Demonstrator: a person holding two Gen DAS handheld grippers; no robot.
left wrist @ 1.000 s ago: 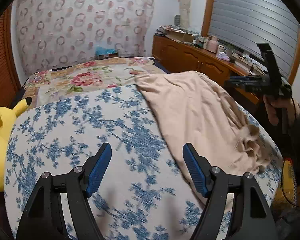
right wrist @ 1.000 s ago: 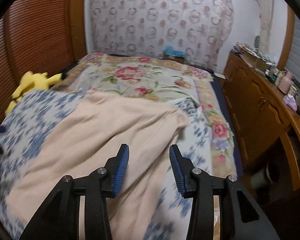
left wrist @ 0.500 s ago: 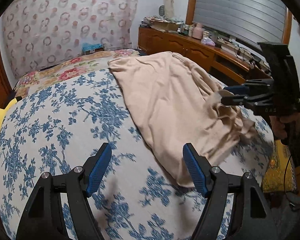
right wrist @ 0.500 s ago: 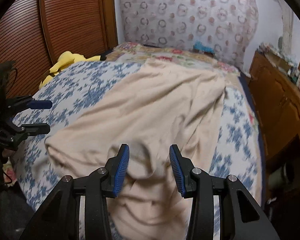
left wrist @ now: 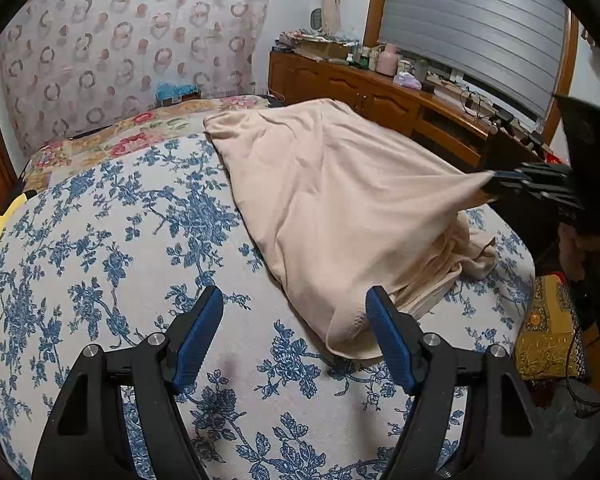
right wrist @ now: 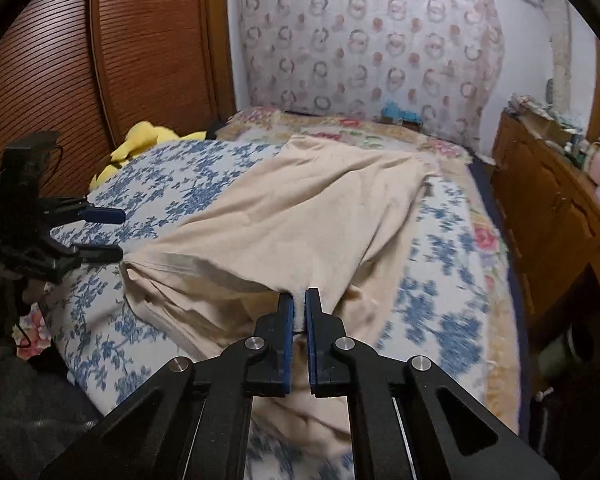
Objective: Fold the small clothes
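Blue floral bedspread (left wrist: 100, 240), yellow plush toy (right wrist: 140, 144), cluttered wooden sideboard (left wrist: 380, 92), slatted wardrobe door (right wrist: 100, 60)

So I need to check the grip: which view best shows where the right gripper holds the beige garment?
The right wrist view: the right gripper is shut on the beige garment at its near edge. The left wrist view shows that pinch from the side, cloth pulled taut.

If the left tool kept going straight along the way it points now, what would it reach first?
Most likely the blue-flowered bedcover, which fills the gap between the open left tool. The near corner of the beige garment lies just inside the right-hand finger, so it might brush that first; depth is unclear.
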